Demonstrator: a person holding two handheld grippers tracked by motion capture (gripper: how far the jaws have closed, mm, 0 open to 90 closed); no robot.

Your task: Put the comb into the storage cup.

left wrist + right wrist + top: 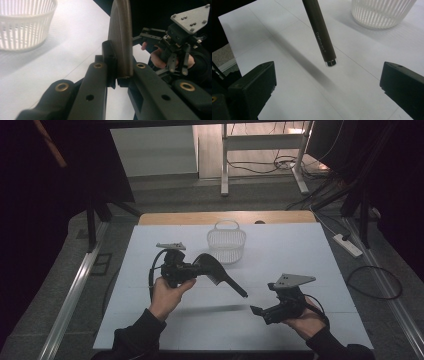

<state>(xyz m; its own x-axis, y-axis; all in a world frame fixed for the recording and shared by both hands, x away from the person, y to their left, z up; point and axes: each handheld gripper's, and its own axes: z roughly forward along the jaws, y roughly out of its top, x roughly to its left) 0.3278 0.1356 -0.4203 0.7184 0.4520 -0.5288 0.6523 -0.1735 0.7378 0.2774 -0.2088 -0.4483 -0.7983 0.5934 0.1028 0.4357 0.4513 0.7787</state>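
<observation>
A dark brush (216,270) with a broad head and a long thin handle is held above the white table top (300,265). My left gripper (198,269) is shut on its head, which stands edge-on between the pads (121,40). The handle slants down and to the right, and its metal-capped end (330,61) hangs just above the table. My right gripper (256,310) is open near that end. In the right gripper view its jaws stand wide apart on either side, with the handle (322,40) ahead of them and untouched.
A white slatted basket (226,244) with a handle stands at the back middle of the table, close behind the brush head. The table's wooden far edge (225,216) lies beyond it. Cables, a power strip (347,245) and stand legs are on the floor around.
</observation>
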